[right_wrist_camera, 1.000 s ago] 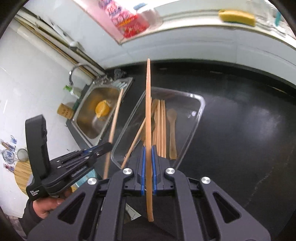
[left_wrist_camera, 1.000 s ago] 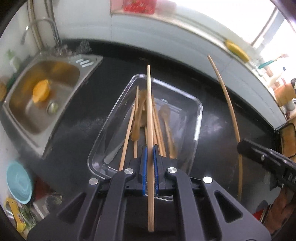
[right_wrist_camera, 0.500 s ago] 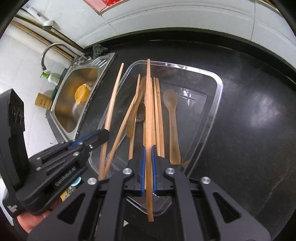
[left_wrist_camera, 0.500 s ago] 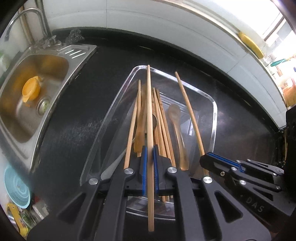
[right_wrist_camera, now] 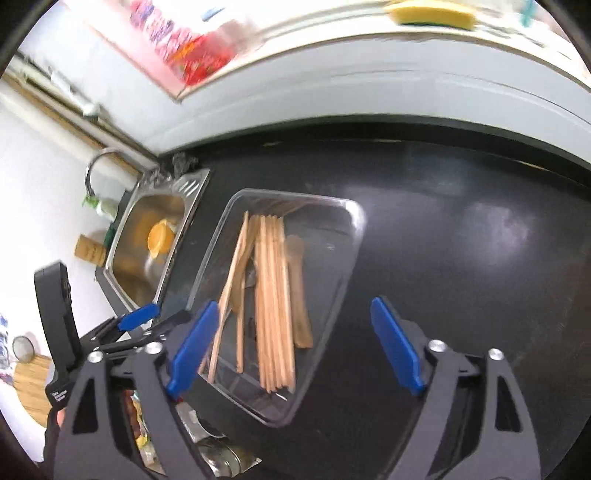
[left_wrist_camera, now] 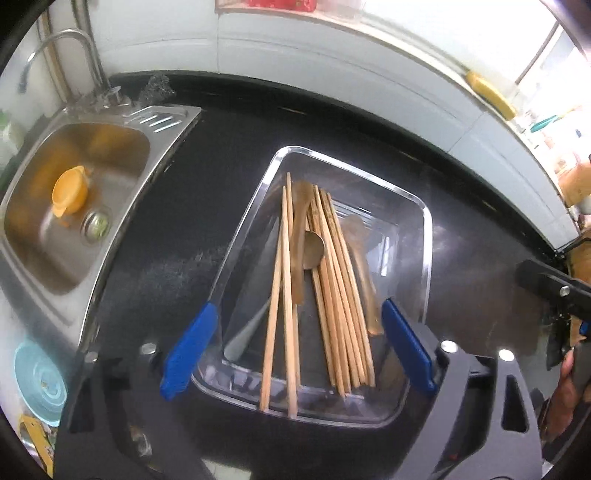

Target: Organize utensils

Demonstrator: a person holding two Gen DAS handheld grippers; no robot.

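A clear plastic tray (left_wrist_camera: 426, 236) (right_wrist_camera: 352, 236) sits on the black counter and holds several wooden chopsticks (left_wrist_camera: 334, 295) (right_wrist_camera: 271, 302), wooden spoons (left_wrist_camera: 298, 229) and a metal spoon (left_wrist_camera: 314, 245). My left gripper (left_wrist_camera: 297, 345) is open and empty, its blue pads (left_wrist_camera: 188, 350) straddling the tray's near end. My right gripper (right_wrist_camera: 295, 345) is open and empty above the tray's near right corner. The left gripper also shows at the left of the right wrist view (right_wrist_camera: 138, 317).
A steel sink (left_wrist_camera: 44, 254) with an orange cup (left_wrist_camera: 68, 192) and a tap lies left of the tray. A light blue bowl (left_wrist_camera: 37, 384) sits at lower left. A white tiled wall backs the black counter (right_wrist_camera: 461, 240). A yellow sponge (right_wrist_camera: 432, 14) rests on the ledge.
Both grippers were shut on a chopstick each; both have opened. The two chopsticks now lie in the tray with the others. Both grippers have drawn back from it.
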